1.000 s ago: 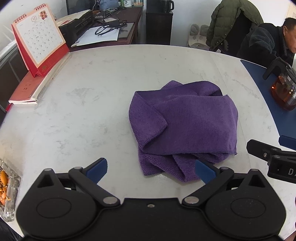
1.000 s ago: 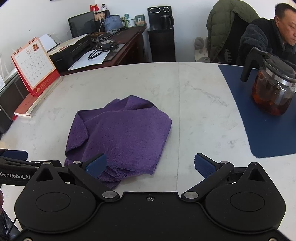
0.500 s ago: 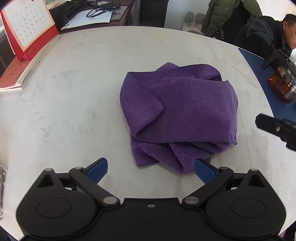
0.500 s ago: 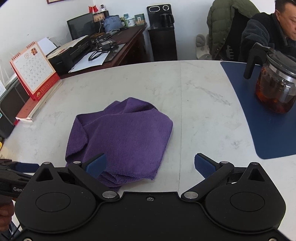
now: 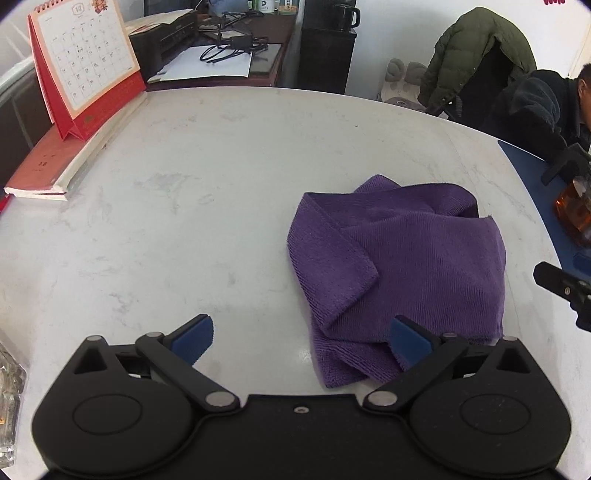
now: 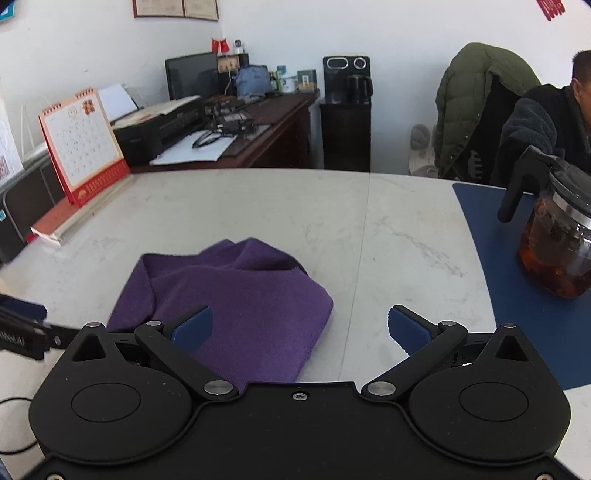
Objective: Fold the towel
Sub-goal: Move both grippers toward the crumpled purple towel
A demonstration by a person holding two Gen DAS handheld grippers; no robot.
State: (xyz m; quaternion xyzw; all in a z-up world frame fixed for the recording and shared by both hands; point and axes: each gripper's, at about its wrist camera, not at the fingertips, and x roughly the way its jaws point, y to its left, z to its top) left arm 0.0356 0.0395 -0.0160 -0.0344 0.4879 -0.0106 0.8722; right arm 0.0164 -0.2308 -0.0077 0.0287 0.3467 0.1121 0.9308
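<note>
Only the right wrist view shows the teapot (image 6: 554, 247) whole beside the towel (image 6: 236, 302).

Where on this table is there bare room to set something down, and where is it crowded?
Bare marble lies between the purple towel and the red calendar on its book, and between towel and blue mat. Crowded: the mat's teapot and the near edge, with both open grippers.

Pale marble-look table (image 6: 258, 206) in front; beyond its far edge, dark wooden desk (image 6: 280, 110) against white wall (image 6: 399, 33); right of desk, black cabinet (image 6: 345, 136); further right, chair draped with green jacket (image 6: 472, 107); framed certificates (image 6: 175, 8) above desk.
</note>
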